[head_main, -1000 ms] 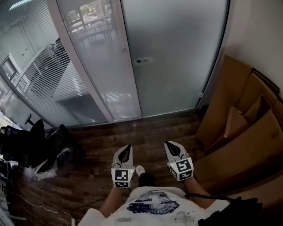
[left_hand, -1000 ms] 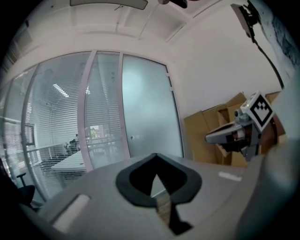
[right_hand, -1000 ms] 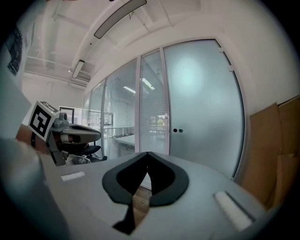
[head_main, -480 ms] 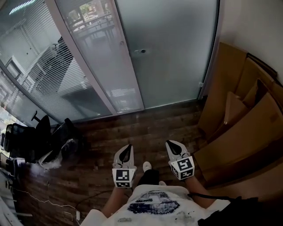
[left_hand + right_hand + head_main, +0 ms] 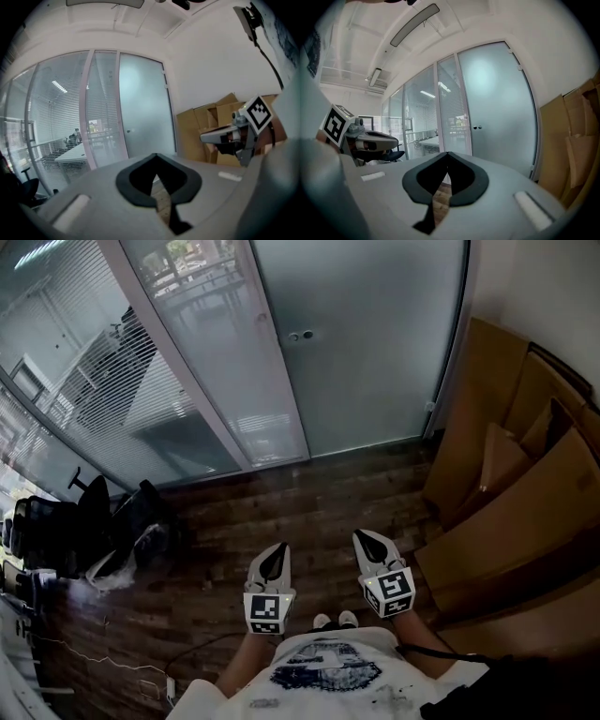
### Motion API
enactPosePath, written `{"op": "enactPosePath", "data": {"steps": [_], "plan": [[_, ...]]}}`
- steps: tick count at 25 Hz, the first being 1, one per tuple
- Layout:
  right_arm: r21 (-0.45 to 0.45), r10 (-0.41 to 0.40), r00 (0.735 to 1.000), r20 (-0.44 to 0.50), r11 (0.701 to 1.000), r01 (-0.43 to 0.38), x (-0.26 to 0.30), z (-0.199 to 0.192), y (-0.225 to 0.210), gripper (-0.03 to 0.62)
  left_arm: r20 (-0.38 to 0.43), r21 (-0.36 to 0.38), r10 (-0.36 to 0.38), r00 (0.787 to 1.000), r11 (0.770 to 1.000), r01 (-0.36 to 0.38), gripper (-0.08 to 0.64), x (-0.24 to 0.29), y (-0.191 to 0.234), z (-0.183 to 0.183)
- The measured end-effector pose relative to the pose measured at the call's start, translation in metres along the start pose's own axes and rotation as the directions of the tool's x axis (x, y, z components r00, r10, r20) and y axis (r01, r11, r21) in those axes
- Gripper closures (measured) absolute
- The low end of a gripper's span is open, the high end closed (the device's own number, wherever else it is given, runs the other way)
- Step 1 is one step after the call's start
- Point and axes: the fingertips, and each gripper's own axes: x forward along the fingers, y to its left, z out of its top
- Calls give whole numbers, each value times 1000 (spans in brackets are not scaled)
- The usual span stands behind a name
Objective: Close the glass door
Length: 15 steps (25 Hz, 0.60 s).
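Left tongs (image 5: 277,549) and right tongs (image 5: 367,538), both pinched shut and empty, hang side by side above the wooden floor (image 5: 281,507), well apart from the frosted glass door (image 5: 375,352) ahead.

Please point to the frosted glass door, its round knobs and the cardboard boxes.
frosted glass door (image 5: 380,362): head view, middle of the pane.
round knobs (image 5: 307,334): head view, the right knob.
cardboard boxes (image 5: 511,554): head view, nearest box's flat side.

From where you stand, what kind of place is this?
Probably an office: a frosted glass door, glass walls with blinds, and black chairs on the left. Flat cardboard leans on the right.
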Motion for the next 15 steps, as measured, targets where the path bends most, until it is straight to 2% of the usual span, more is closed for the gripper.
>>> {"op": "enactPosePath", "data": {"steps": [8,15], "plan": [[-28,20,999,-30,999,-20,9,-1,33,584,-26,-47,17,1000,999,-18,558,-16,26,-20],[-64,27,999,-42,998,-29,17,3,52,586,1,-53,15,1000,998,-15,558,-22,45,-16]]}}
